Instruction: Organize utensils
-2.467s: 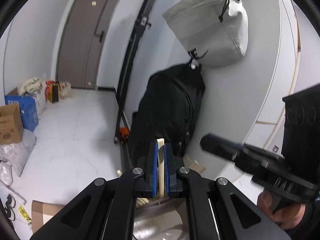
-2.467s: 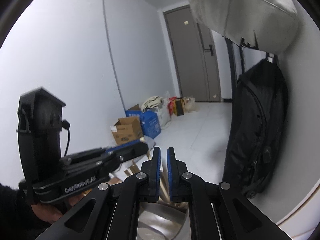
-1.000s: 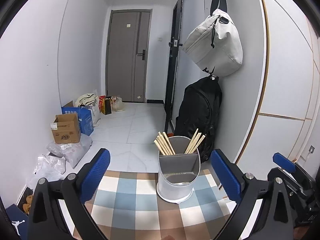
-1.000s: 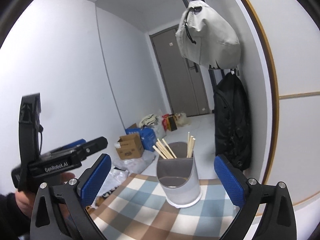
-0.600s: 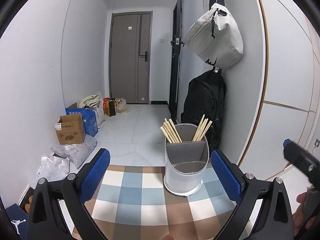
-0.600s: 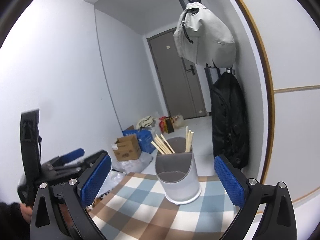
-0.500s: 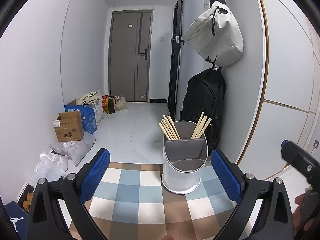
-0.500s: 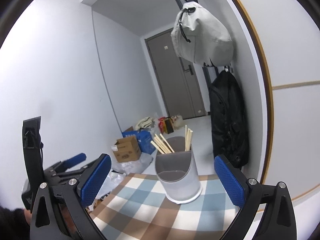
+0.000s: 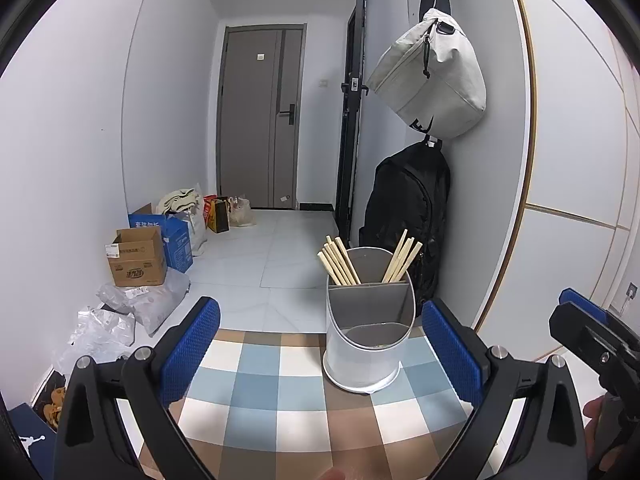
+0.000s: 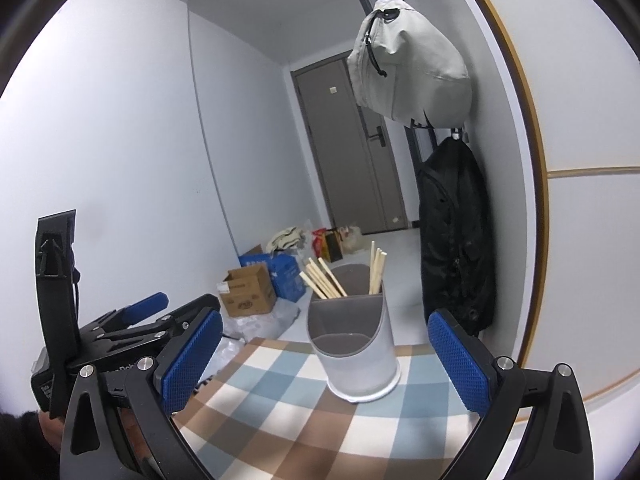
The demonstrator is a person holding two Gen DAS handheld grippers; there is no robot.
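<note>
Gaping wide with nothing between its blue pads, the left gripper (image 9: 320,344) hovers over the near part of a checkered tablecloth (image 9: 260,400). The right gripper (image 10: 324,356) is spread just as wide and holds nothing either. Ahead of both, a grey utensil holder (image 9: 366,344) stands upright on the cloth near the table's far edge, toward its right side. Its rear compartments carry wooden chopsticks (image 9: 340,264), one bundle leaning left and another leaning right; the lower front compartment's contents cannot be made out. Past the table's far edge, a black backpack (image 9: 408,208) hangs against the right wall beneath a pale bag (image 9: 432,80). Cardboard boxes (image 9: 138,262) sit on the floor along the left wall.
</note>
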